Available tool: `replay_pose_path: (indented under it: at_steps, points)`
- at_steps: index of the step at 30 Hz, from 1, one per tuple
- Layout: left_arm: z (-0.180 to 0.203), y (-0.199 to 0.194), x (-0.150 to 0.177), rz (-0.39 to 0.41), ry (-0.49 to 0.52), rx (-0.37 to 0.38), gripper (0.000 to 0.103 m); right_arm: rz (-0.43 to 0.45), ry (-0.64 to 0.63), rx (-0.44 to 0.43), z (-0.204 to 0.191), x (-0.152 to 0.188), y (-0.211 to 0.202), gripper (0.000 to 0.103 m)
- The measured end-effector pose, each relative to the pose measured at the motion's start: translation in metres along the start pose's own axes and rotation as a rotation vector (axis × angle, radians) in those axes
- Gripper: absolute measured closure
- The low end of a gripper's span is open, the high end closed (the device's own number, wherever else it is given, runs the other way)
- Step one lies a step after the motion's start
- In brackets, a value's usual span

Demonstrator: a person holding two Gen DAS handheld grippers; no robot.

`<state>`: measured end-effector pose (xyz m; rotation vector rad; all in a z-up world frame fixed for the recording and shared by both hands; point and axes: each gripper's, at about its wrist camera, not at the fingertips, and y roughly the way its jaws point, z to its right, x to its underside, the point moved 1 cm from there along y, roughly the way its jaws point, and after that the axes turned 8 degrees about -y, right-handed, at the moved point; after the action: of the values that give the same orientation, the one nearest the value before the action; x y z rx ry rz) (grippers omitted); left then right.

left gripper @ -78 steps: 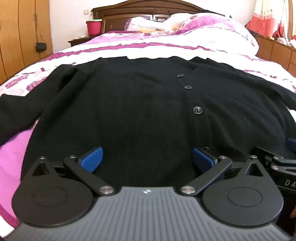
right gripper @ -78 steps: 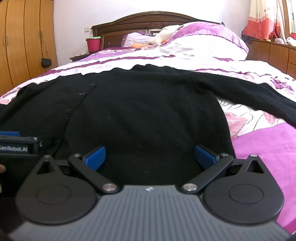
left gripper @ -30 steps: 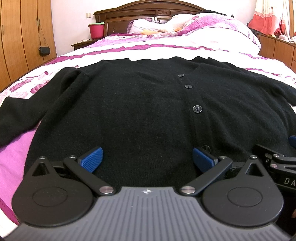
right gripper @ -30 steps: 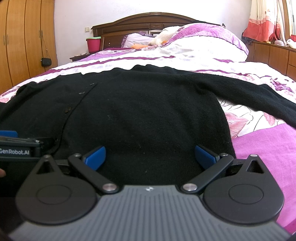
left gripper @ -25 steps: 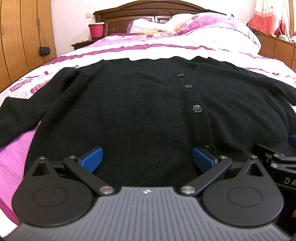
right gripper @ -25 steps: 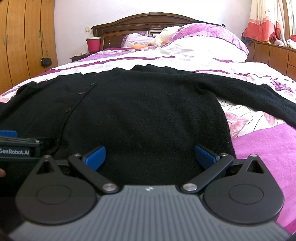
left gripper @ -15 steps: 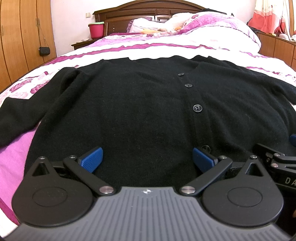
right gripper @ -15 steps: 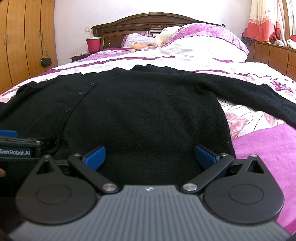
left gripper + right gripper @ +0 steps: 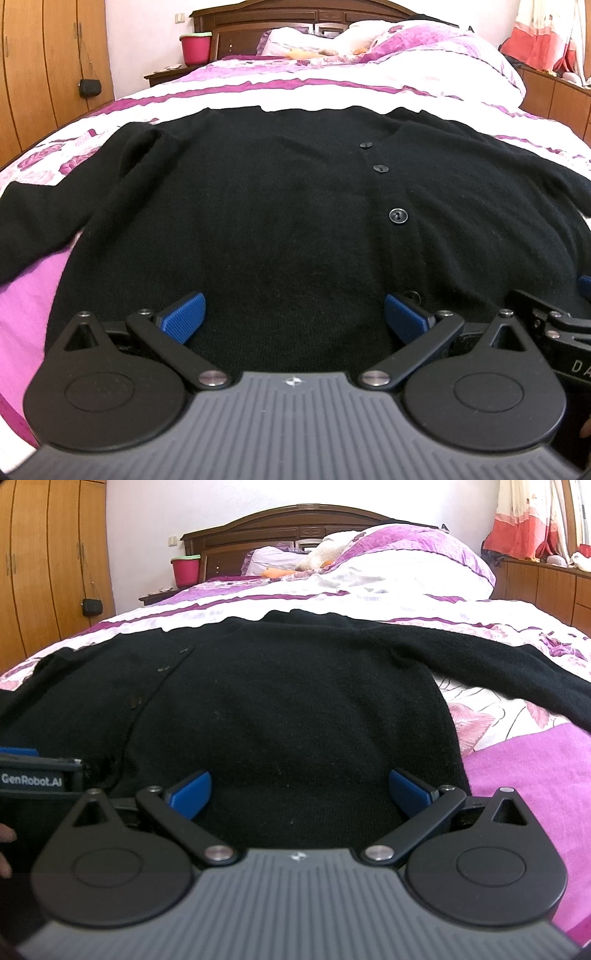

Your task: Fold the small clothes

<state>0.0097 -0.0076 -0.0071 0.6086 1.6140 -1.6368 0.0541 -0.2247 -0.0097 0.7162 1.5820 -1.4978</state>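
A black buttoned cardigan (image 9: 266,221) lies flat and face up on the bed, sleeves spread to both sides; it also shows in the right wrist view (image 9: 295,709). My left gripper (image 9: 293,314) is open and empty, low over the left half of the hem. My right gripper (image 9: 299,790) is open and empty, low over the right half of the hem. Each gripper's body shows at the edge of the other's view. The row of buttons (image 9: 398,215) runs between the two grippers.
The bed has a purple and white floral cover (image 9: 517,760). Pillows (image 9: 406,40) and a dark wooden headboard (image 9: 295,520) are at the far end. A red bucket (image 9: 195,48) stands on a nightstand. Wooden wardrobes (image 9: 44,572) line the left wall.
Both grippers have held nearly still, with only a slight drift of the view. Both stay open.
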Motion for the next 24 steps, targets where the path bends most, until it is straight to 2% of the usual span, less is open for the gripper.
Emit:
replay_pose_path:
  at_steps: [4,7,11,19,24]
  points:
    - [0.001,-0.001,0.0,-0.002,0.004,-0.006,0.0,-0.017,0.034,-0.033,0.004,-0.003,-0.002,0.0]
    - [0.0,-0.001,-0.002,-0.001,0.01,0.004,0.0,-0.029,0.091,-0.094,0.014,-0.009,-0.009,0.0]
    - [-0.002,-0.006,-0.01,-0.037,0.009,0.023,0.0,-0.033,0.174,-0.158,0.033,-0.017,-0.02,0.0]
    - [-0.006,-0.018,-0.021,-0.051,-0.001,0.018,0.0,0.015,0.179,-0.112,0.076,-0.036,-0.042,0.0]
    - [-0.004,-0.023,-0.031,-0.039,-0.011,0.013,0.0,0.007,0.202,-0.073,0.119,-0.039,-0.045,0.0]
